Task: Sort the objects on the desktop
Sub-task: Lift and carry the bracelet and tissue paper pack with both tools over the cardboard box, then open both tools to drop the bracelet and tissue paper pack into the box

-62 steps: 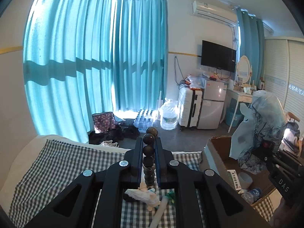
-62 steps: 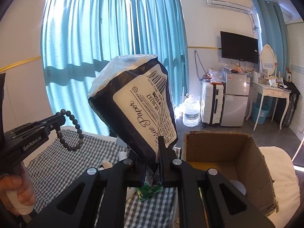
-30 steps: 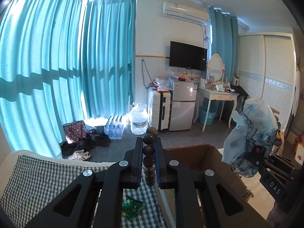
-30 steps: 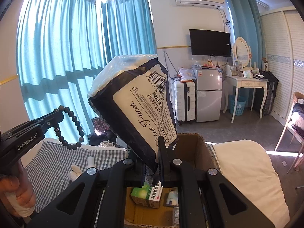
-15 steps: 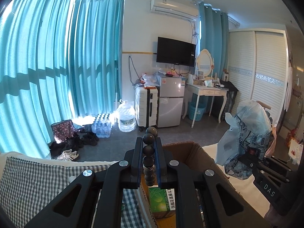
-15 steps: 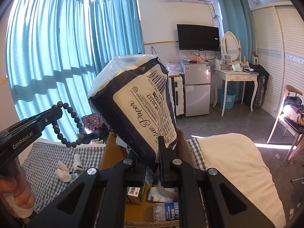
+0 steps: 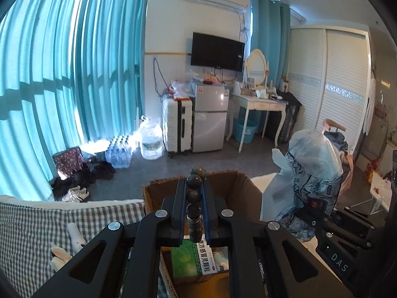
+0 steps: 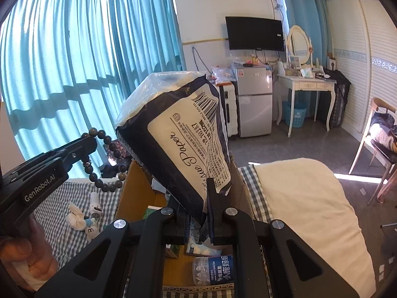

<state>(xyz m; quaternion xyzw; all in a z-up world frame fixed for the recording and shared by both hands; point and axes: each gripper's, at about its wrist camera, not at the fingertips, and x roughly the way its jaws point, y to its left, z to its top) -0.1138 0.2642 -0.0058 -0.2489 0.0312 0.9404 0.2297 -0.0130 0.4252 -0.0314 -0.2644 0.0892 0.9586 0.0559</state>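
My left gripper (image 7: pixel 194 193) is shut on a dark bead bracelet (image 7: pixel 193 198) and holds it above the open cardboard box (image 7: pixel 245 186). The bracelet also shows in the right wrist view (image 8: pixel 109 164), hanging from the left gripper (image 8: pixel 84 146) over the box's left wall (image 8: pixel 131 188). My right gripper (image 8: pixel 196 198) is shut on a dark-and-white tissue paper pack (image 8: pixel 183 134), held tilted above the box. In the left wrist view that pack (image 7: pixel 312 173) is at the right.
The box holds a green medicine carton (image 7: pixel 191 260), a small bottle (image 8: pixel 213 269) and a tissue packet (image 8: pixel 201 247). Small white toys (image 8: pixel 82 217) lie on the checked cloth (image 8: pixel 62 213) to the left. A cream cushion (image 8: pixel 305 198) lies right of the box.
Both grippers have moved right from over the checked cloth to over the cardboard box, still holding the bracelet and the tissue pack.
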